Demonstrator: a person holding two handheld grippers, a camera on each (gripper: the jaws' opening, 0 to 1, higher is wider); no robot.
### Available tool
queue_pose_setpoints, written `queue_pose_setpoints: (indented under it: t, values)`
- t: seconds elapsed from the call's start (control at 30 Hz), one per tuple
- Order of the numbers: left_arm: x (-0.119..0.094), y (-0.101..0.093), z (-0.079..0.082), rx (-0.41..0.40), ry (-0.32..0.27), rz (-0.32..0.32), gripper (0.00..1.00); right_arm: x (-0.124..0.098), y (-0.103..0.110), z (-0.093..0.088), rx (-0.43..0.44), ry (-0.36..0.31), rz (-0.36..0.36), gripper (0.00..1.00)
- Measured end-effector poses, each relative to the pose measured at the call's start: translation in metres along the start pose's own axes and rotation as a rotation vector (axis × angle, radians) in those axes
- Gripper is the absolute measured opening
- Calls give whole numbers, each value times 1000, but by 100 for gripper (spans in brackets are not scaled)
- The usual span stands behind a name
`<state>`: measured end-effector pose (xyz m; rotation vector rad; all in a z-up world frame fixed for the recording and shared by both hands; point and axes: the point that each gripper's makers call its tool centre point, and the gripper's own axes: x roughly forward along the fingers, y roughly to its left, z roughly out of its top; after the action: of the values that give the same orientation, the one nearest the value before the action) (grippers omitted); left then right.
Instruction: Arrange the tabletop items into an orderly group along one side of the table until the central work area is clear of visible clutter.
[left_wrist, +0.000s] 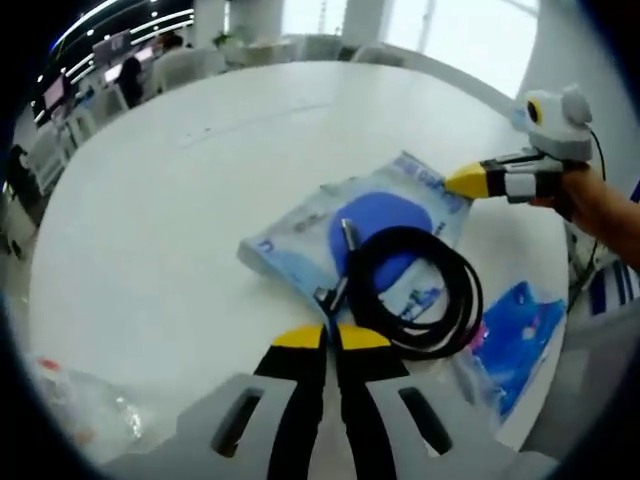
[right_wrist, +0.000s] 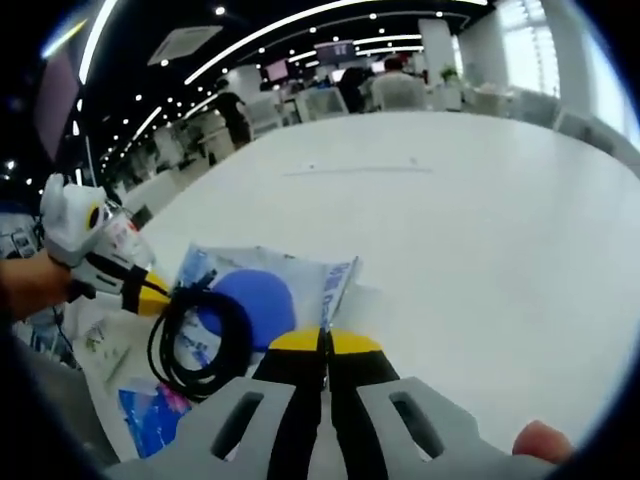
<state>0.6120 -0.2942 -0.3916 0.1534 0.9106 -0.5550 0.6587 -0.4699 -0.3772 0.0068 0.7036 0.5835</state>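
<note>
A blue-and-white flat packet (left_wrist: 300, 225) (right_wrist: 270, 290) lies on the round white table (left_wrist: 180, 210) (right_wrist: 450, 220). A coiled black cable (left_wrist: 440, 300) (right_wrist: 175, 350) rests on top of it, its metal plug (left_wrist: 348, 236) on the blue patch. My left gripper (left_wrist: 332, 335) (right_wrist: 160, 297) is shut at the coil's near edge, where a strand of cable runs into its tips. My right gripper (right_wrist: 323, 340) (left_wrist: 452, 183) is shut at the packet's corner on the opposite side, its yellow tips over the packet's edge.
A second blue packet (left_wrist: 520, 340) (right_wrist: 150, 420) lies beside the coil near the table edge. A crumpled clear plastic bag (left_wrist: 90, 400) sits at the rim close to my left gripper. A person's hand (left_wrist: 600, 205) (right_wrist: 30, 285) holds each tool. Chairs (right_wrist: 400, 92) stand beyond the table.
</note>
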Motion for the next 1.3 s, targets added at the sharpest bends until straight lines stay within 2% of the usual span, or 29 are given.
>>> queue_pose_setpoints:
  t: [0.43,0.77,0.93,1.1,1.3]
  values:
    - [1,4,-4,-15,3,8,3,2,-1,-4,-22,16,-13,2]
    - [1,7,-3,8,0,28,14,1,-2,-6,-12,23,-19,5]
    - [-2,13,-2,8,-10,53,26,0,-2,-2,-3,-7,-22,12]
    - [-9,18,0,-11,-33,65,32,-1,1,3,-12,-20,-22,14]
    - [-21,19,9,-16,-90,88,45,-6,5,25,-45,-114,-36,35]
